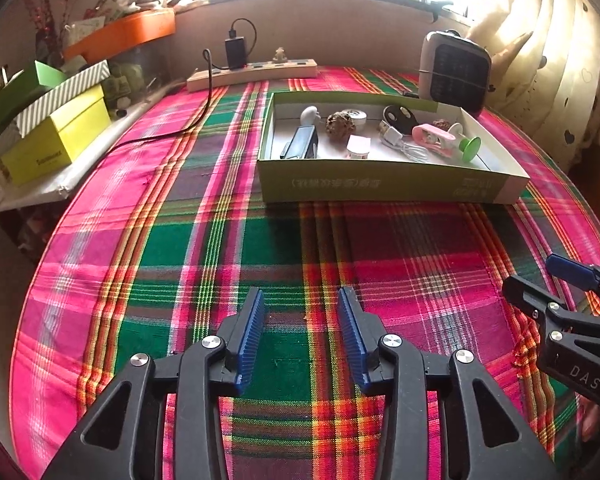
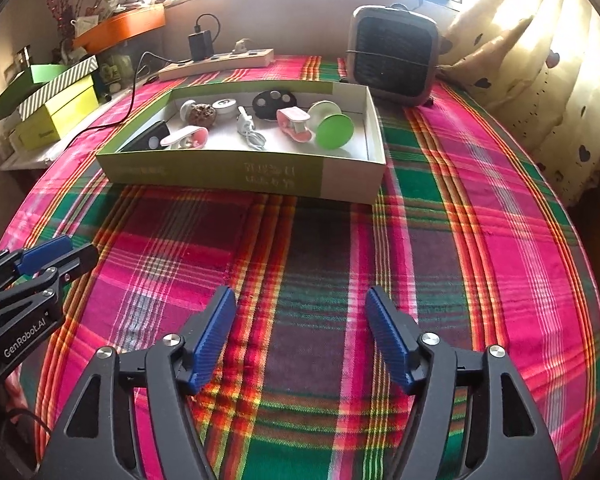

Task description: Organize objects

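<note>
We find the left gripper (image 1: 301, 334) and right gripper (image 2: 301, 336) both spread wide and empty above the plaid cloth (image 2: 460, 240), well short of the shallow box (image 2: 244, 174) containing the small objects.

A table covered with a pink, green and orange plaid cloth (image 2: 316, 264) carried everything. On it, toward the far side, lay a shallow green-and-white cardboard box (image 2: 236, 174) holding small items. Behind the box a long beige power strip (image 2: 216, 63) with a black charger plugged in rested on the cloth, and a grey square fan heater (image 2: 394, 58) stood at the far right corner.
</note>
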A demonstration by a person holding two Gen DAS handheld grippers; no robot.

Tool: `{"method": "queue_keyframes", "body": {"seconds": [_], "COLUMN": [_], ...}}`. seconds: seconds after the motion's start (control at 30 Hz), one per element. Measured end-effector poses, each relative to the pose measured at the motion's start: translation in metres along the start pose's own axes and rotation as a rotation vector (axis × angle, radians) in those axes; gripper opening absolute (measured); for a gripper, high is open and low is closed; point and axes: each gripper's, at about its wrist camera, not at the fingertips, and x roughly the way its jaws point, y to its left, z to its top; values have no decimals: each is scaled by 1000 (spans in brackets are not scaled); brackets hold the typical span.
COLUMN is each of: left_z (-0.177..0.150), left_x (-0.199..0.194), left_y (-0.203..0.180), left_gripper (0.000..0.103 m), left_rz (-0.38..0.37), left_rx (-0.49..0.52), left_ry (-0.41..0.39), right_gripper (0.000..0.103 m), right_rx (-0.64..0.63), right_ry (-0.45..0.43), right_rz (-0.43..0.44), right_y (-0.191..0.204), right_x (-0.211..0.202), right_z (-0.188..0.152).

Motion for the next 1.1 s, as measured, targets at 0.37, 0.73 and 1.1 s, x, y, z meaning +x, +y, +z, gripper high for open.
{"method": "queue_keyframes", "body": {"seconds": [0.37,0.73,1.1], "left_z": [0,0,0], "left_x": [1,0,0], "left_y": [0,1,1], "left_gripper": [37,38,38], "left_rz": [4,6,6], "left_rx": [-3,-2,-3], "left_ry": [0,0,0], "right_gripper": [78,79,79], "right_rx": [20,21,21], "right_ry": [8,9,8], "right_rz": [-20,-20,-20], "right_y": [-4,-4,-4], "right_x": [0,0,0], "right_z": [-1,-1,-1]}}
